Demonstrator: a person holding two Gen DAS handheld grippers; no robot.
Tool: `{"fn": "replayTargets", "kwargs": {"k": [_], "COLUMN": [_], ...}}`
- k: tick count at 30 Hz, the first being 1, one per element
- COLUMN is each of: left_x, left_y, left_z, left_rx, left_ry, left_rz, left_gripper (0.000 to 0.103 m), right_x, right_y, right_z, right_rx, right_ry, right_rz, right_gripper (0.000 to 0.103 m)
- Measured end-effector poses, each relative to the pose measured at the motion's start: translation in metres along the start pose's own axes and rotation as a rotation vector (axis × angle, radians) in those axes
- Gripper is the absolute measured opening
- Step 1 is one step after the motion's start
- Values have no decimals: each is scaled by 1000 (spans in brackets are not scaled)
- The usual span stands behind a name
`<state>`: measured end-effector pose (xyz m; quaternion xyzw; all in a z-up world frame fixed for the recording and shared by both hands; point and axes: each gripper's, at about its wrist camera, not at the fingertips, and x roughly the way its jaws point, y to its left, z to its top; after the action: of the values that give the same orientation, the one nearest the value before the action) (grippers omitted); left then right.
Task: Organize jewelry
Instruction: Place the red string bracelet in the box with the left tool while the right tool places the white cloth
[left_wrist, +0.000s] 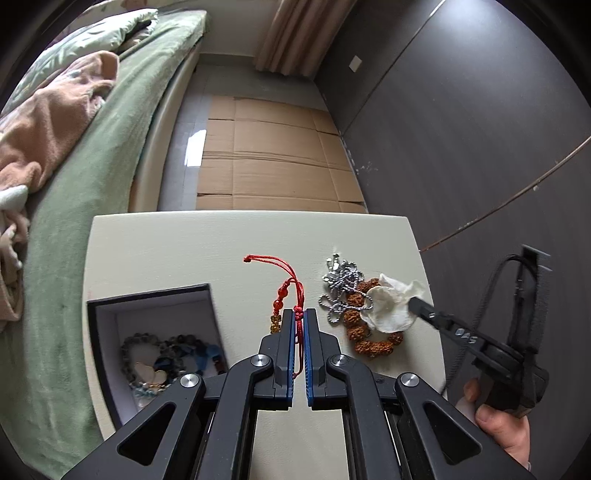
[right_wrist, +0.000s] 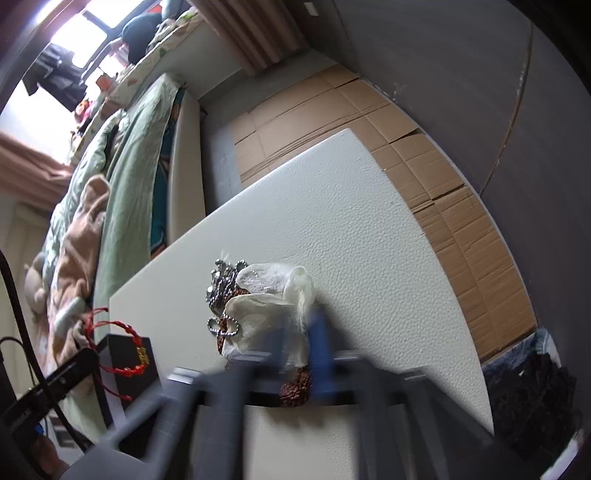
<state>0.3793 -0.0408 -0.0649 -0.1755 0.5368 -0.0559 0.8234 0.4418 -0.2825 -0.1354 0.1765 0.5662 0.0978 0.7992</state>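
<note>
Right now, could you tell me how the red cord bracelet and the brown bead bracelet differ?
The red cord bracelet is pinched in the shut left gripper, while the brown bead bracelet lies on the table. The red one is thin cord with a few small beads; the brown one is all chunky, rough beads, partly under a white bag. Neither is in the box.

Red braided cord bracelet (left_wrist: 291, 291), amber beads; silver ball chain (left_wrist: 341, 282); brown knobbly seed beads (left_wrist: 364, 338); cream pebbled table (left_wrist: 184, 251); black box (left_wrist: 155, 291), white lining; green bedspread (left_wrist: 110, 140)
</note>
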Motion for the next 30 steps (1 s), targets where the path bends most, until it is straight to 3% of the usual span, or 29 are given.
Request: {"fn": "replayTargets", "kwargs": {"k": [15, 21, 30], "left_x": [-70, -95, -125], "left_y": [35, 54, 92], "left_z": [-8, -13, -21], "left_rx": [-52, -72, -127], "left_ry": [-103, -141, -185], "left_rz": [-28, -31, -22], "left_gripper": [4, 4, 4], "right_x": [-103, -123, -118], "right_y": [55, 96, 161], "right_z": [-7, -18, -37], "right_rx": [-88, -150, -247], "right_ry": [-183, -202, -166], "right_rz": [118, 159, 221], "right_gripper": [3, 3, 3]}}
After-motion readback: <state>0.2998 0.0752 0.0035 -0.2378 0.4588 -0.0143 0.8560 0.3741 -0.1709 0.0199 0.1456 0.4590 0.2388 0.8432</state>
